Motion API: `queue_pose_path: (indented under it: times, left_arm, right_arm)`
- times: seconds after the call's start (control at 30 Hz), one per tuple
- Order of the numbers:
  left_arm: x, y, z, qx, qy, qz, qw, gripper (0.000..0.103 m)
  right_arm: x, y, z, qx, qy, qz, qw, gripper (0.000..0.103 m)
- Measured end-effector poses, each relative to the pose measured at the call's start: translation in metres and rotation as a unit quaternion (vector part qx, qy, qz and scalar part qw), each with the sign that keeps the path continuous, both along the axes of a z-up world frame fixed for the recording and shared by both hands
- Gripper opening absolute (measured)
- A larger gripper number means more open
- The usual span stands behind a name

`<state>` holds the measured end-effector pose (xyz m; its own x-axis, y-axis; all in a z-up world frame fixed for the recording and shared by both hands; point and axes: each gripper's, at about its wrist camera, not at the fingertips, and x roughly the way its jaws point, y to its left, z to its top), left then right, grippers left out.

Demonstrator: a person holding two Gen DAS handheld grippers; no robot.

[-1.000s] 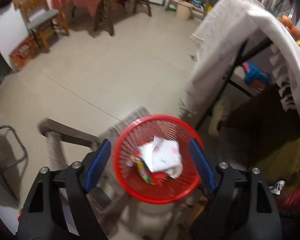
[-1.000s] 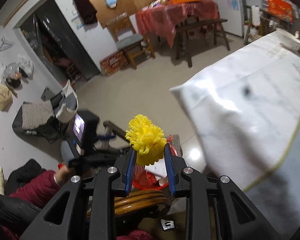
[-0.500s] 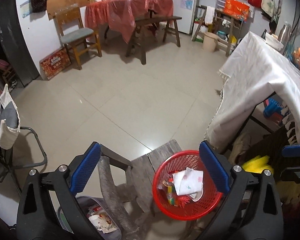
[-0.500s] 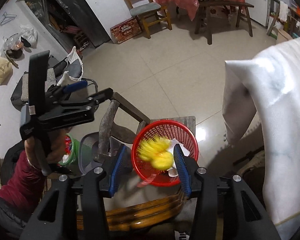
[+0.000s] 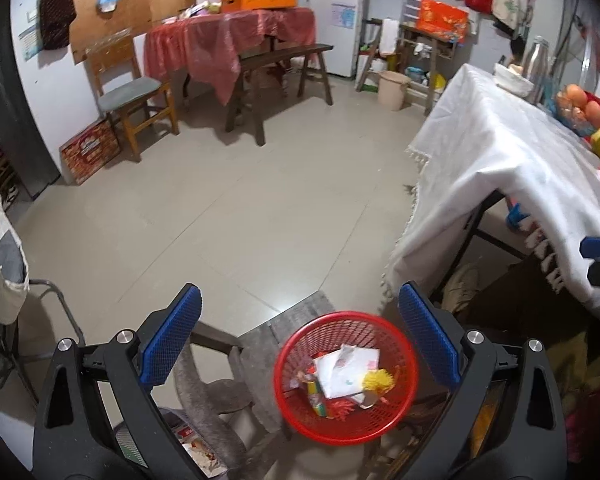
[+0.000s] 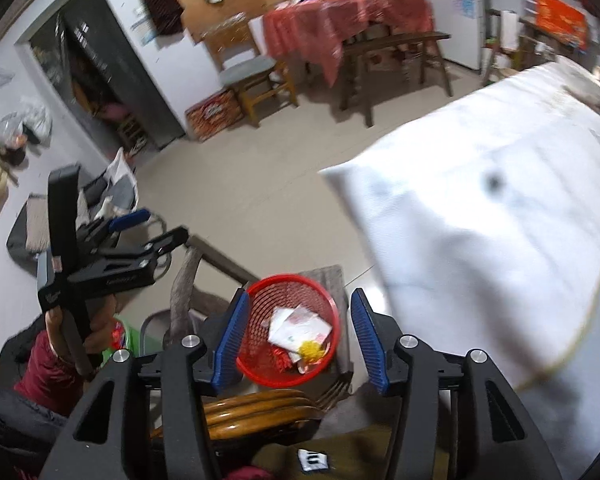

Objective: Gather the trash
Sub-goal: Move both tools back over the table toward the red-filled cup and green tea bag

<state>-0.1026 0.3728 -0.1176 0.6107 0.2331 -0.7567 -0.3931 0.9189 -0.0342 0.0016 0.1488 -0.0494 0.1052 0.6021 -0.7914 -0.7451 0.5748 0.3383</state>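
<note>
Red mesh plastic forms the basket [image 5: 344,376] that serves as the trash receptacle; it rests on a grey wooden stool [image 5: 260,344] beside the table draped in a white cloth [image 5: 500,184]. Inside the basket lie a yellow frilly pompom [image 5: 378,382], crumpled white paper [image 5: 346,368] and small red and coloured scraps.

Left gripper [image 5: 300,344]: jaws spread to full width, nothing between the pads; it hangs above and slightly to the left of the basket. Right gripper [image 6: 296,344]: jaws are opening, with no object between them; the pompom lies free in the basket below, so it counts as released.

Judged status: the yellow item is deposited, and further trash may remain on the cloth-covered table, where fruit [image 5: 580,108] and small packets sit at the far edge.

Risks from this position:
- The basket is light and sits near the stool's front corner. A gripper finger catching the rim on withdrawal could tip it and spill the contents.
- The right wrist view is blurred, which suggests fast movement; a swing toward the table could snag the hanging cloth and drag the items on it.
- Both grippers work close together over the basket; crossing paths could cause a collision.
</note>
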Motion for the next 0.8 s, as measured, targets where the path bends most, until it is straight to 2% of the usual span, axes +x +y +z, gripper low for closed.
queue_pose_path:
  times: [0.23, 0.47, 0.8]
  left_arm:
    - [0.014, -0.033, 0.03, 0.01, -0.032, -0.034, 0.9989, 0.096]
    - [0.032, -0.077, 0.057, 0.016, -0.059, -0.082, 0.9948, 0.096]
    - [0.074, -0.16, 0.075, 0.014, -0.071, -0.168, 0.9832, 0.096]
  right_arm:
    - [0.022, -0.061, 0.022, 0.03, -0.035, -0.07, 0.996, 0.061]
    - [0.035, -0.134, 0.032, 0.055, -0.066, -0.145, 0.986, 0.07]
    - [0.059, -0.262, 0.025, 0.08, -0.076, -0.279, 0.954, 0.073]
